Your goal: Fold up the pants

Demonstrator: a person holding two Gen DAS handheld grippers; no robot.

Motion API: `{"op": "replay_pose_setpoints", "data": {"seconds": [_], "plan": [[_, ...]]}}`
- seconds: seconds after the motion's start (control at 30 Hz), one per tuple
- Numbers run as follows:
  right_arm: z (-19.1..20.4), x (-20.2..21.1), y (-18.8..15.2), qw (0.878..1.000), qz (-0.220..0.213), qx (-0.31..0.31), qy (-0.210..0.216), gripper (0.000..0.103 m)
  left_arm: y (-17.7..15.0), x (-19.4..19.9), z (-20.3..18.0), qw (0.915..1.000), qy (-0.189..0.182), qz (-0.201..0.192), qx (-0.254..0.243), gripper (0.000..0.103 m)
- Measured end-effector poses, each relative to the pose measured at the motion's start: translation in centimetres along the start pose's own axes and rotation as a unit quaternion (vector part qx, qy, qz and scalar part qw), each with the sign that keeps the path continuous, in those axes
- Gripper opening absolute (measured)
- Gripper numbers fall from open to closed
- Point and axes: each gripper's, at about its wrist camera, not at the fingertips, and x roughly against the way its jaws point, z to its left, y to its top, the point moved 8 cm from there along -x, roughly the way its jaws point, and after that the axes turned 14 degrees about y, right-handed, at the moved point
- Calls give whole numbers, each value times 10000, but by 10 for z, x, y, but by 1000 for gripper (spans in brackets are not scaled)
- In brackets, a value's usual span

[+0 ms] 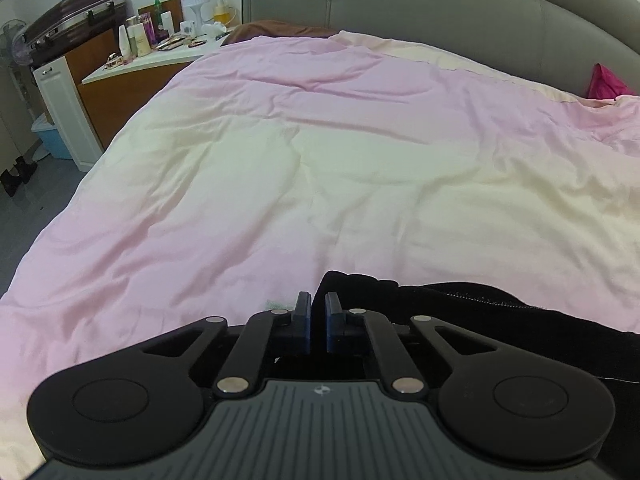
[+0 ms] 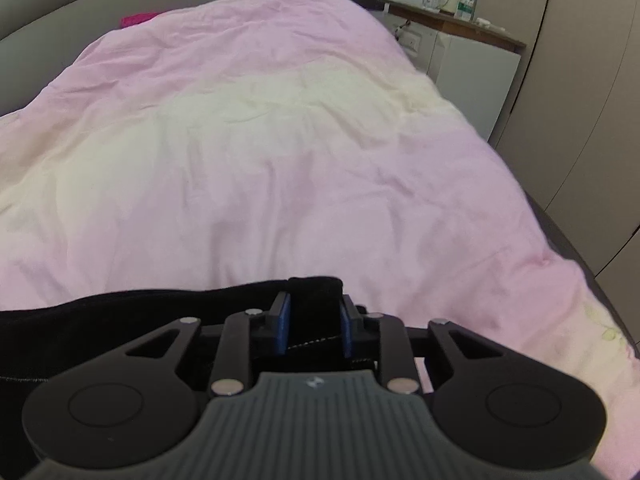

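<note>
The left gripper (image 1: pixel 318 306) has its two blue-padded fingers (image 1: pixel 303 316) drawn almost together, with only a thin dark gap between them. A corner of the black pants (image 1: pixel 460 308) rises just beyond the fingertips and the dark cloth appears to run into that gap, so the fingers look clenched on the edge of the fabric. From there the pants stretch away to the right along the bottom of this view, a line of pale stitching visible on them.

In the right wrist view, the right gripper (image 2: pixel 314 310) has its fingers (image 2: pixel 283 320) set a little wider, with a thick fold of the same pants (image 2: pixel 120 312) filling the space between the blue pads. The pads press on that fold, so this gripper is grasping the pants. The cloth runs off to the left along the bottom of the view.

The pants lie at the near edge of a bed, on a rumpled quilt (image 1: pixel 300 152) that is pink with a broad cream patch in the middle. Beyond the quilt curves a grey padded headboard (image 1: pixel 440 4), with a bright pink item (image 1: pixel 606 82) beside it. To one side of the bed stands a worktop (image 1: pixel 160 58) crowded with bottles and a small white lamp. On the other side, a wooden shelf (image 2: pixel 456 26) carries jars and a glass.
</note>
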Motion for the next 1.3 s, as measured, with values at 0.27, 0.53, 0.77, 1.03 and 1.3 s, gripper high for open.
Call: {"op": "replay_pose_setpoints", "data": {"seconds": [0.27, 0.53, 0.77, 1.03, 1.3], "plan": [[-17, -30, 2, 9989, 249, -170, -372, 18, 7, -11, -15, 9988, 477, -97, -66, 0], [-25, -40, -8, 9980, 537, -267, -179, 46, 11, 13, -18, 9983, 444, -337, 178, 9], [-44, 22, -27, 9963, 350, -734, 292, 55, -7, 51, -42, 9990, -133, -424, 3, 10], [-68, 43, -99, 9587, 77, -2629, 1084, 44, -63, 58, -62, 9991, -416, 52, -50, 10], [-67, 38, -106, 9600, -30, -2671, 841, 5, -91, 92, -74, 9978, -637, 98, 147, 10]]}}
